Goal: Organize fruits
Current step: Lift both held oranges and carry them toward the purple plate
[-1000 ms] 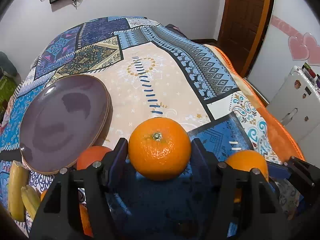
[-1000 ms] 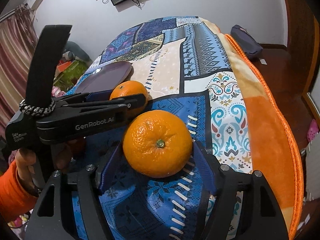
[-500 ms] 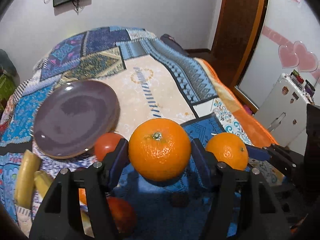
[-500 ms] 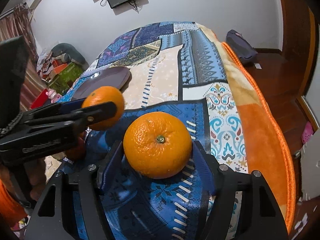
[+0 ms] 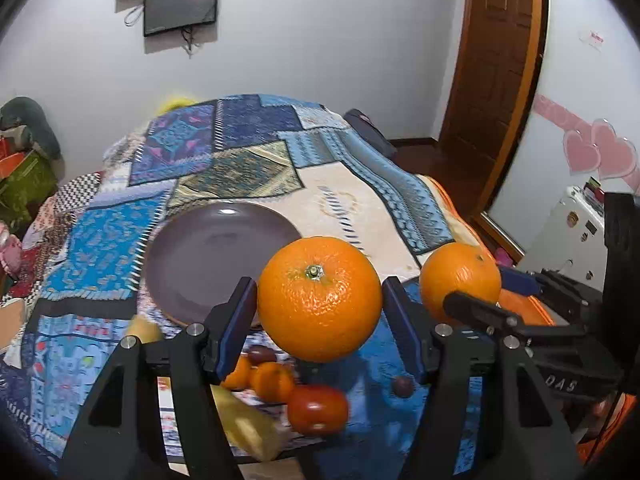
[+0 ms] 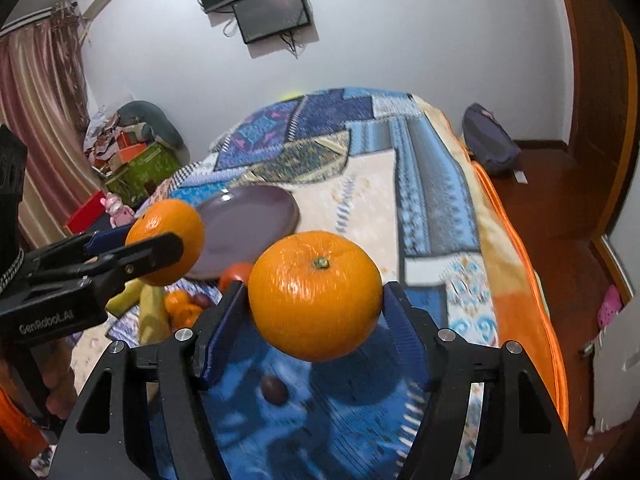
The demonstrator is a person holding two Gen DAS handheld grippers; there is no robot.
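1. The left gripper is clamped on an orange, one finger pressed to each side and the stem facing the camera. The fruit hangs well above the bed, which looks like a carry, not a pick.
2. The right gripper squeezes a second orange the same way, lifted clear of the blanket. Holding one fruit in each tool probably lets both travel in a single trip.
3. The purple plate lies ahead of both tools, a little to the left, and it holds nothing. I judge it the likely place for the oranges.
4. The left view shows what sits under and behind its fingers: a tomato, two small oranges, a banana and a dark round fruit, all loose on the blanket. It also shows the right tool's orange just beside it on the right.
5. The right view shows the left tool from the side, its near finger across the fruit, and the fruit pile only partly. It alone shows the floor beside the bed.
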